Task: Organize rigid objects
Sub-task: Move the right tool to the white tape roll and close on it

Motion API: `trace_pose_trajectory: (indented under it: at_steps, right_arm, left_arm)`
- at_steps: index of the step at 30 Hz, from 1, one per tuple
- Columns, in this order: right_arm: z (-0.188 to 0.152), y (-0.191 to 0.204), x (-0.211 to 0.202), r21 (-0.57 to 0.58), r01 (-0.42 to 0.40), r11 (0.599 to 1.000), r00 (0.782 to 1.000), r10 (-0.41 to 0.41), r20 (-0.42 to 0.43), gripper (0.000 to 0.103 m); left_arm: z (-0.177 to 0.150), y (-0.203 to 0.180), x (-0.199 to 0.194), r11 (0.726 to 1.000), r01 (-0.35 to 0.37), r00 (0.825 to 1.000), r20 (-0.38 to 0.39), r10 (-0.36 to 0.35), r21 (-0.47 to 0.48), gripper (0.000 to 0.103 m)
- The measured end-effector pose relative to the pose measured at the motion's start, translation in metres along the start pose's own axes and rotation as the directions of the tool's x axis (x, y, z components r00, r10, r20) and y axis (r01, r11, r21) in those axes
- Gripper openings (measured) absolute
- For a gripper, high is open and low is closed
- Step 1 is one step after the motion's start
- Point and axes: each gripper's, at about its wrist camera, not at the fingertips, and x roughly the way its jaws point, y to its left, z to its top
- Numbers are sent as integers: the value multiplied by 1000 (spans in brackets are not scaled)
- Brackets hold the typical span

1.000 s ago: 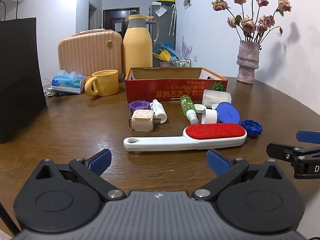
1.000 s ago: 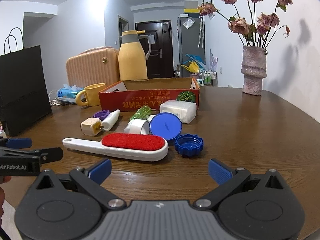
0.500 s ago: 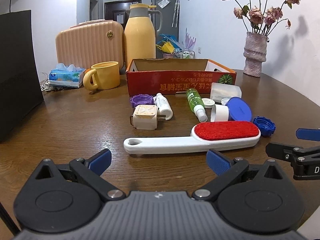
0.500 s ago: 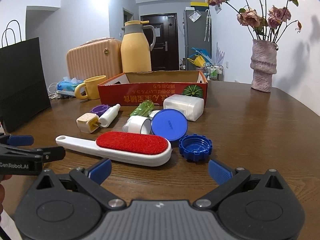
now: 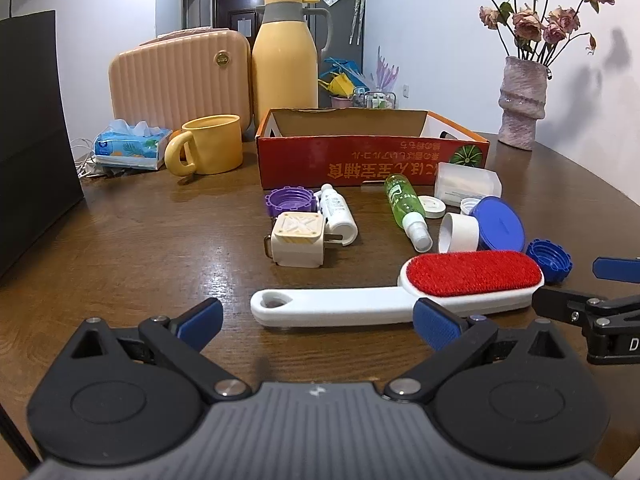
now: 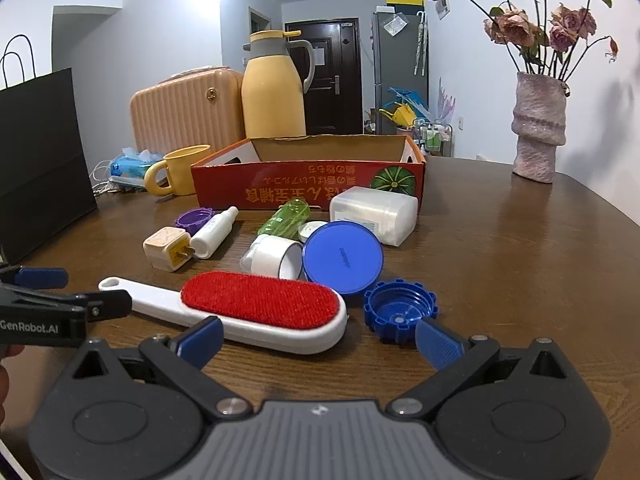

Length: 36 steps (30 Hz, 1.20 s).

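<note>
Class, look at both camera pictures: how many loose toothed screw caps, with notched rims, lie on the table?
2. The purple cap lies before the red box, behind the white plug adapter. The blue cap lies beside the lint brush. Others may be hidden behind the clutter.

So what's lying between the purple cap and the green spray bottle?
A small white bottle lies between the purple cap and the green bottle, touching the cap's side. The left wrist view shows it best.
</note>
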Motion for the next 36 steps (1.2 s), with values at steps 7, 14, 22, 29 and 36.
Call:
trace_pose_trajectory:
  at_steps: [7, 14, 22, 29, 36]
  right_arm:
    - [15, 3, 13, -17, -6, 1000, 1000, 6, 3, 97]
    - [33, 19, 31, -35, -39, 999, 999, 39, -11, 84]
    - [55, 50, 66, -68, 12, 998, 997, -17, -74, 60]
    - [60, 58, 85, -61, 89, 994, 990, -95, -100, 41]
    - [59, 58, 90, -60, 104, 993, 988, -110, -112, 24]
  left_arm:
    - [7, 4, 8, 1000, -12, 1000, -8, 12, -8, 103]
    - [13, 13, 13, 999, -26, 1000, -8, 26, -21, 103]
    - [14, 31, 15, 998, -35, 999, -3, 35, -44, 103]
    - [15, 49, 14, 996, -34, 999, 6, 34, -78, 103]
    - [11, 57, 14, 995, -27, 1000, 6, 27, -92, 103]
